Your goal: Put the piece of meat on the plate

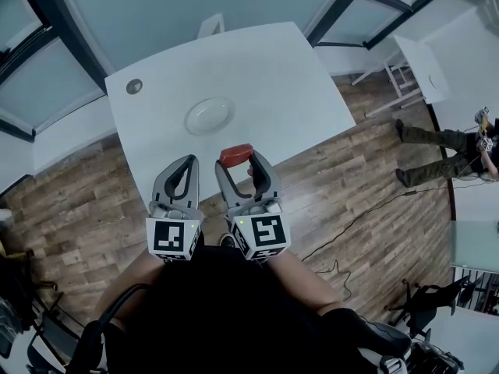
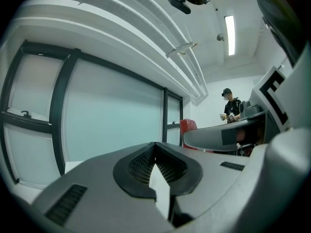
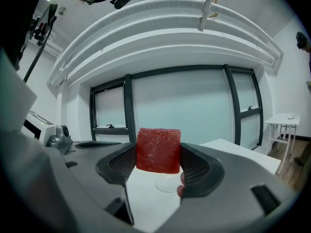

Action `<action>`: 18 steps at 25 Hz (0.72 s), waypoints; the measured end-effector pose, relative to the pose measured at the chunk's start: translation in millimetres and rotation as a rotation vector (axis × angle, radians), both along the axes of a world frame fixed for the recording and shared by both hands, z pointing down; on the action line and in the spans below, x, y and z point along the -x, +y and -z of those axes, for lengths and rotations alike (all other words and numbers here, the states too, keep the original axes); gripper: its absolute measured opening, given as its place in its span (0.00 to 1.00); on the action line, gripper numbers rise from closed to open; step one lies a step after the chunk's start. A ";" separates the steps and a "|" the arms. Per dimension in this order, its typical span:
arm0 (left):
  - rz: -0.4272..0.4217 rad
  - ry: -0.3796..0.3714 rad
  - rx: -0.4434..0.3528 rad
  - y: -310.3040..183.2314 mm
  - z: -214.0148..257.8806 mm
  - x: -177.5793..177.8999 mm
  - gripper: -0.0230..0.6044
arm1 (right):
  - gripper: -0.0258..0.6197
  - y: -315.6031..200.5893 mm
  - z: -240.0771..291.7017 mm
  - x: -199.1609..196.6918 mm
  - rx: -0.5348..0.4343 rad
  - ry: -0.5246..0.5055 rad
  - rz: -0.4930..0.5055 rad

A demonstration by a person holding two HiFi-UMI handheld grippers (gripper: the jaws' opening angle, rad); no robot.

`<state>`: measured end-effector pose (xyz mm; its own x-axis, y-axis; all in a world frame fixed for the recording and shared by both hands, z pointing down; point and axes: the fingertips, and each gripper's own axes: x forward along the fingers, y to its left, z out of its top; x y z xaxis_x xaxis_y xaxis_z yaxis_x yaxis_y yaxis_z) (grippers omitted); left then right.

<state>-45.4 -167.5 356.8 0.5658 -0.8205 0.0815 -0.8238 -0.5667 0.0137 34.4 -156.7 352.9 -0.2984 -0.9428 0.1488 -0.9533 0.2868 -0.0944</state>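
My right gripper [image 1: 236, 160] is shut on a red block of meat [image 1: 235, 155], held above the near edge of the white table [image 1: 273, 76]. In the right gripper view the meat [image 3: 158, 149] fills the gap between the two jaws, with the clear plate [image 3: 167, 183] showing on the table just below it. The plate [image 1: 209, 116] lies empty at the middle of the table, beyond the meat. My left gripper [image 1: 185, 160] hovers beside the right one with its jaws together and nothing in them; its own view shows the pads [image 2: 167, 166] meeting at the tip [image 2: 155, 144].
A small round metal cap [image 1: 134, 86] sits near the table's far left corner. A chair [image 1: 210, 26] stands behind the table and a second white table [image 1: 421, 68] at the right. A person [image 1: 444, 150] sits on the wooden floor at the right, and a cable [image 1: 366, 213] runs across it.
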 end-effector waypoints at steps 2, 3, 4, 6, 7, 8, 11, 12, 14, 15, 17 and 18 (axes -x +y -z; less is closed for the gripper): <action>-0.009 0.003 0.008 -8.6 -1.9 3.0 0.04 | 0.47 -8.2 -2.7 2.8 0.009 0.007 -0.009; -0.013 0.003 0.011 -13.0 -2.4 4.8 0.04 | 0.47 -12.5 -3.8 4.3 0.013 0.010 -0.013; -0.017 0.003 0.013 -17.2 -2.9 7.1 0.04 | 0.47 -16.7 -4.9 6.2 0.017 0.012 -0.018; -0.025 0.003 0.015 -24.8 -4.2 12.7 0.04 | 0.47 -24.0 -7.2 11.0 0.026 0.016 -0.028; -0.030 0.005 0.016 -28.3 -5.1 15.7 0.04 | 0.47 -27.3 -8.5 13.6 0.030 0.019 -0.033; -0.034 0.007 0.019 -31.5 -6.5 18.7 0.04 | 0.47 -30.4 -9.6 16.5 0.033 0.022 -0.038; -0.046 0.014 0.026 -40.8 -9.0 27.2 0.04 | 0.47 -39.0 -10.3 24.8 0.036 0.026 -0.050; -0.049 0.019 0.026 -43.5 -8.8 29.5 0.04 | 0.47 -41.5 -9.8 27.4 0.036 0.027 -0.053; -0.057 0.026 0.028 -47.6 -9.3 33.1 0.04 | 0.47 -45.7 -9.3 31.6 0.036 0.028 -0.060; -0.061 0.027 0.030 -49.1 -10.2 34.3 0.04 | 0.47 -47.1 -9.3 33.0 0.036 0.029 -0.064; -0.072 0.026 0.030 -51.6 -10.7 36.2 0.04 | 0.47 -48.8 -9.7 35.2 0.036 0.032 -0.072; -0.075 0.026 0.030 -52.8 -10.9 37.2 0.04 | 0.47 -49.3 -10.2 36.4 0.038 0.034 -0.074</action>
<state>-82.7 -220.3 367.7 0.6279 -0.7731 0.0900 -0.7781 -0.6259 0.0526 -2.0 -206.0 363.1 -0.2218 -0.9557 0.1936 -0.9747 0.2119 -0.0707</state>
